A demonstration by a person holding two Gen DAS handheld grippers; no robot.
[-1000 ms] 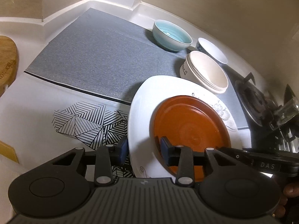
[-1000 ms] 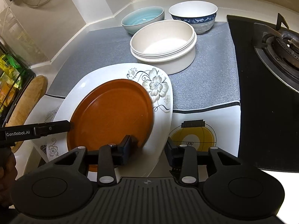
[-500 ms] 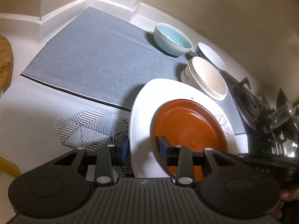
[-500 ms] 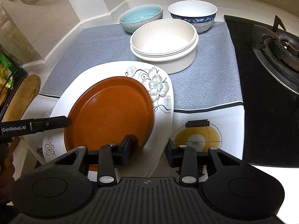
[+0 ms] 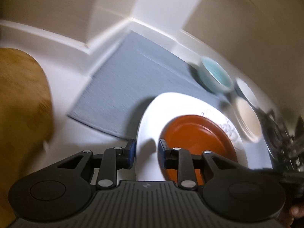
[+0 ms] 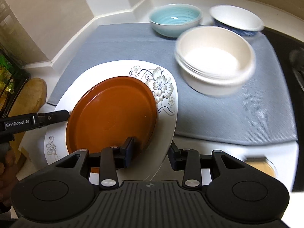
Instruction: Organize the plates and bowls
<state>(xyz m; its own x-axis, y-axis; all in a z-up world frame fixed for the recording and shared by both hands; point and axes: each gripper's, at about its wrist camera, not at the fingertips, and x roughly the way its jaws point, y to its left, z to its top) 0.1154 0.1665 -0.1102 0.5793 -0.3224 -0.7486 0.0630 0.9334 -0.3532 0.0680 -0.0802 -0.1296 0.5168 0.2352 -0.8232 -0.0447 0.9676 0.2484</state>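
Because the left claw (image 5: 146,152) has just been closing on the white plate's (image 6: 167,133) rim and the right claw (image 6: 151,153) grips the other side above the bench (image 6: 285,152), a tilt could slide the orange plate (image 6: 112,114) off.

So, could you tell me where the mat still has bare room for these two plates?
The grey mat is bare on its left half, between the wall corner and the blue bowl. Its right side is crowded: the blue bowl, patterned bowl and cream bowls cluster there.
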